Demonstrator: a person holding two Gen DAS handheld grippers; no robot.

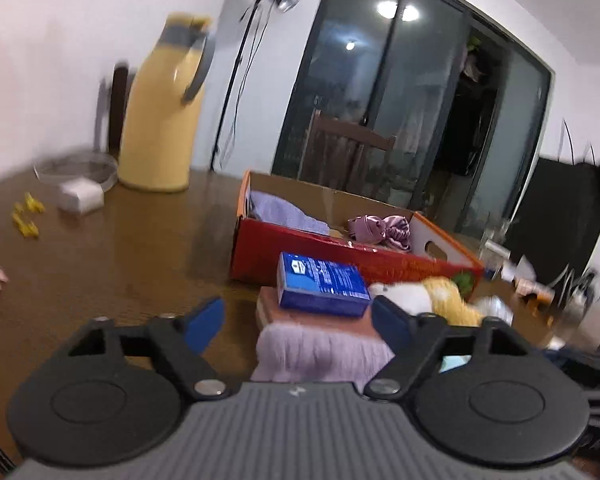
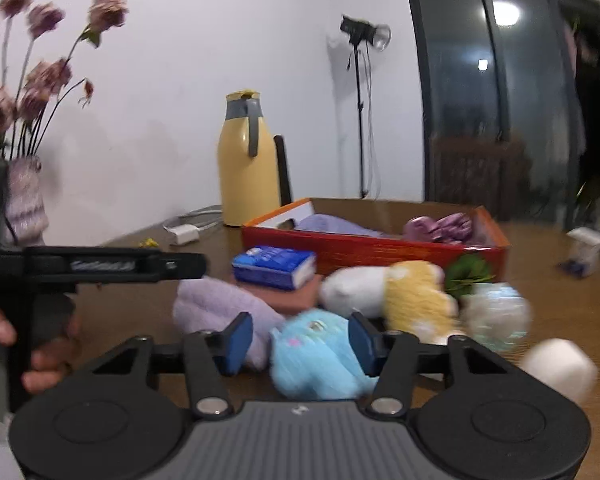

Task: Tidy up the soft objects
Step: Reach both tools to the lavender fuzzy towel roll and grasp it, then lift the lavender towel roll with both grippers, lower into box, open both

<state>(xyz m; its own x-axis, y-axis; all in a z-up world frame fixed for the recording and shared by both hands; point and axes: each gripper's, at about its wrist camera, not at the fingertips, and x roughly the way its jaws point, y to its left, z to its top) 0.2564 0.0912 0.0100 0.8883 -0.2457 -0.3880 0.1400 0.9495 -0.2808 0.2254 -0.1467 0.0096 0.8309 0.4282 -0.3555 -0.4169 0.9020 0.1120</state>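
A red-and-orange cardboard box (image 2: pixel 380 250) sits on the brown counter (image 2: pixel 540 280); light-blue plush toy (image 2: pixel 320 356), lilac towel (image 2: pixel 220 304), blue tissue pack (image 2: pixel 274 266), yellow-and-white plush (image 2: pixel 400 296), yellow flask (image 2: pixel 246 160) with grey collar.

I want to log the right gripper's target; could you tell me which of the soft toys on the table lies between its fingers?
The light blue plush toy; the white-and-yellow plush lies farther back, outside the right gripper.

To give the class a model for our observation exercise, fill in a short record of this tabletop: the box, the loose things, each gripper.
Box: red box, open, holding a lilac cloth and a purple satin piece
Loose on table: blue plush, yellow-white plush, lilac towel, blue packet
Left gripper: open, facing the lilac towel
Right gripper: open, blue plush between its fingers
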